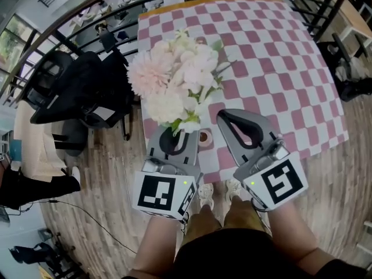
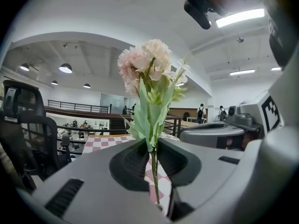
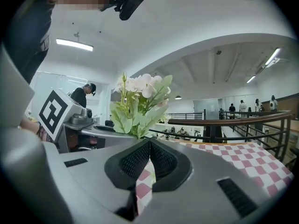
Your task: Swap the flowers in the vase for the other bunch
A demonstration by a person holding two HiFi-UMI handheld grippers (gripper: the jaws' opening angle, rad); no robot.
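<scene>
In the left gripper view a bunch of pink flowers (image 2: 145,62) stands upright, and my left gripper (image 2: 152,146) is shut on its thin green stem. My right gripper (image 3: 149,143) is closed at the tips under a bunch of white flowers (image 3: 142,85) with broad leaves. From the head view both bunches, pink (image 1: 145,71) and white (image 1: 197,63), crowd together above the pink checkered table (image 1: 273,68). The left gripper (image 1: 174,133) and right gripper (image 1: 224,117) are side by side at the table's near edge. A small round brown vessel (image 1: 204,137), seen from above, sits between them.
A black office chair (image 1: 75,92) stands just left of the table. A dark curved railing (image 1: 116,4) runs behind the table. Wooden floor (image 1: 325,190) lies in front, with the person's shoes (image 1: 206,193) by the table's near edge.
</scene>
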